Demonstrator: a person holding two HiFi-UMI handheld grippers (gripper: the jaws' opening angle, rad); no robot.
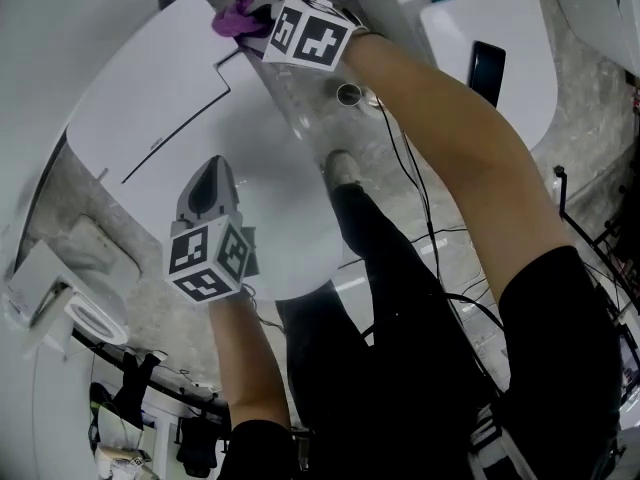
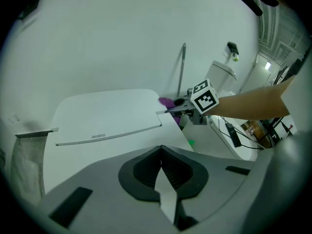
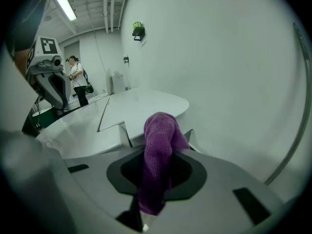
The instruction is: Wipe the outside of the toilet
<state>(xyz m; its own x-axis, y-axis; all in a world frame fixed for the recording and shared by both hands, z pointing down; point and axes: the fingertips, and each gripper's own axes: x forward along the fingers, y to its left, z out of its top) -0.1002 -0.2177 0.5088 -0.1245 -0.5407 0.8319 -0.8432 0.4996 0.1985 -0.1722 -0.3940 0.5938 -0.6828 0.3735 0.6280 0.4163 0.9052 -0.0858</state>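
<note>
head view: right claw [image 1: 252,20], arm outstretched, pinches purple cloth [image 1: 233,15]; left claw [image 1: 214,165] pressed together.

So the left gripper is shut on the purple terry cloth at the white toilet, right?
No. The right gripper is the one shut on the purple terry cloth at the white toilet, as the right gripper view shows. The left gripper has its jaws together with nothing between them.
</note>
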